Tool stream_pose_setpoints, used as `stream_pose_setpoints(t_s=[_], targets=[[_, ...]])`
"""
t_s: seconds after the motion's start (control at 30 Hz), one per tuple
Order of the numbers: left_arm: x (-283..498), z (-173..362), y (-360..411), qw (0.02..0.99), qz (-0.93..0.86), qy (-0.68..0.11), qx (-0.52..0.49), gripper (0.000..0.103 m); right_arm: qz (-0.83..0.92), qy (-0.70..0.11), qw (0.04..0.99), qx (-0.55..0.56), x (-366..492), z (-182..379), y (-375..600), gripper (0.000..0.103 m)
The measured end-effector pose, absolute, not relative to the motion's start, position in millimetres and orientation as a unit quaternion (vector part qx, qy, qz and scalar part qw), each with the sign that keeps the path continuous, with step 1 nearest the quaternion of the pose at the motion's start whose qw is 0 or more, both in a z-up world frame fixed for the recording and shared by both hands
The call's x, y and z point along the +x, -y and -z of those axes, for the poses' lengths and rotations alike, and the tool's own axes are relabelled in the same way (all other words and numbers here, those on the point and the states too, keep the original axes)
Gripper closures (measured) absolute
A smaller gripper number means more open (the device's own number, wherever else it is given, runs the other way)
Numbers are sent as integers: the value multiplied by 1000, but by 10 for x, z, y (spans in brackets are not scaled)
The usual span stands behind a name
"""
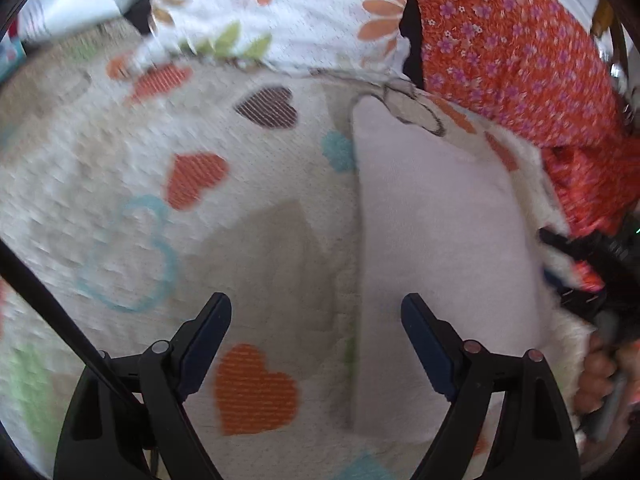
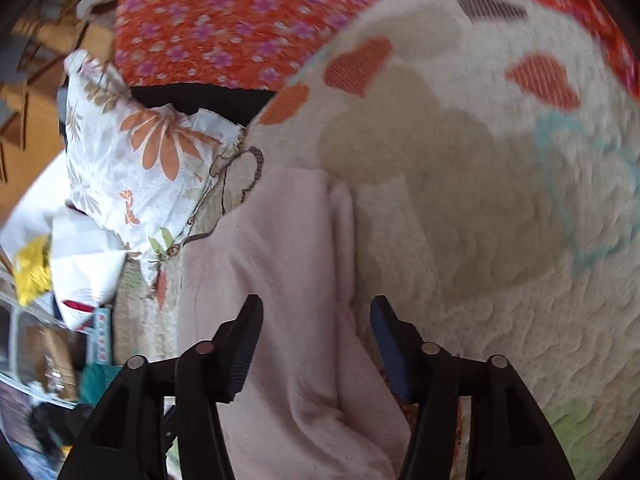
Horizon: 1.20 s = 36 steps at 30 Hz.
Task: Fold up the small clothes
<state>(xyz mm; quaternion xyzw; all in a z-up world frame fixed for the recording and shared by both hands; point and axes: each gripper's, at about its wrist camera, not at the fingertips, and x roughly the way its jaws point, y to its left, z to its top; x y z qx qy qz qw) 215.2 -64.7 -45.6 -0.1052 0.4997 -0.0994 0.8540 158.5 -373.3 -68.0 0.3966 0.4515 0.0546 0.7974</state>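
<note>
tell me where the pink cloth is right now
The pink cloth lies on the heart-print blanket, right of centre in the left wrist view, below the orange floral pillow.

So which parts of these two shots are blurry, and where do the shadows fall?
Left wrist view: the heart-print blanket smears with motion blur toward the left, and the left hand-held gripper casts a grey shadow ahead of it. Right wrist view: the orange floral fabric streaks at the top, and a soft shadow crosses the blanket above the pink cloth.

Blur and cut-off edges

Motion blur smears the heart-print quilt (image 1: 120,184) on the left; the pale pink cloth (image 2: 288,360) runs off the bottom edge behind the right gripper (image 2: 316,312); floor clutter (image 2: 52,380) is unreadable.
</note>
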Motion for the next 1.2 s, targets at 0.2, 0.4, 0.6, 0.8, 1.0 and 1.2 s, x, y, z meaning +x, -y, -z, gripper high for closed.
stream_pose_setpoints(t_s=[0.2,0.4,0.6,0.8,1.0,1.2], targets=[[2257,699,687,806,158,-531,-207,16,-105,-473,758,436,1666,983,3608,31],[2207,546,854,804,197,-524,-202,66,-108,-475,786,382,1716,893,3275,65],[2140,204,745,827,191,-490,-198,72,-134,-441,794,397,1684,600,3227,76],[2095,335,737,840,126,-514,-121,64,-76,-483,784,382,1698,771,3312,69],[1836,36,653,895,83,-436,-58,35,-18,-390,875,287,1548,136,3315,69],[1596,-358,466,949,12,-313,-35,10,-122,-382,878,262,1523,-75,2914,69]])
